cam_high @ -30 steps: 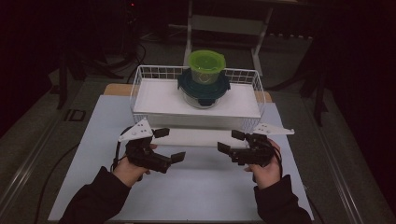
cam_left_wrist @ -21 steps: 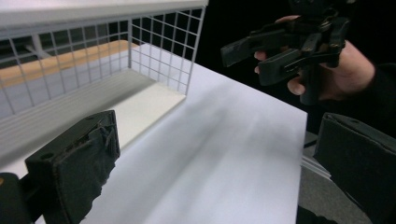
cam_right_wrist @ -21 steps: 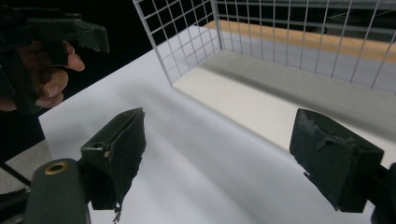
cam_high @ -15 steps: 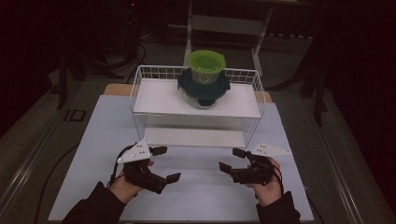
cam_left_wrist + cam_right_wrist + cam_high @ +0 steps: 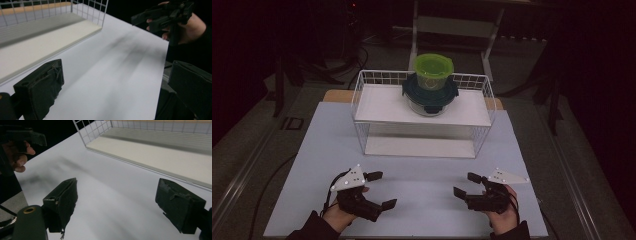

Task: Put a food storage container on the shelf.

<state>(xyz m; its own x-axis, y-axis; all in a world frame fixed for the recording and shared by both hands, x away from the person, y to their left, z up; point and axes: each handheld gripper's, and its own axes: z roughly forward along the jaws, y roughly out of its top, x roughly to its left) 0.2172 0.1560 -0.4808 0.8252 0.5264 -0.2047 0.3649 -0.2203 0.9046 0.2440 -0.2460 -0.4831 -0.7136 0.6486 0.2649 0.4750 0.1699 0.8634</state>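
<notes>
Seemingly finished, or very close to it. Finds the green container (image 5: 433, 71) resting on top of the dark-lidded container (image 5: 429, 96), with these 2 standing at the back of the upper shelf of the white wire rack (image 5: 377, 106), roughly at its middle. Sees nothing on the rack's lower board (image 5: 417, 146) and nothing loose on the pale table top (image 5: 422, 170). Holds nothing in the left gripper (image 5: 381, 190): released, jaws spread wide, with bare table between them in the left gripper view. Holds nothing in the right gripper (image 5: 466, 185) either, likewise released, jaws well apart over bare table in the right gripper view. Keeps both grippers low by the near edge of the table, well apart from the rack and from each other, tips turned inward. Judging from that, leaves little or nothing to do beyond parking the hands; cannot vouch from here for fully seated lids. Compared with 1.0 s ago: places both grippers much nearer the person now, against a spot just in front of the rack's lower board back then, and part-way back at 0.5 s ago. Notes no change in the 2 stacked containers or the rack across the 3 high views, and no clear change in the spread of the jaws.
</notes>
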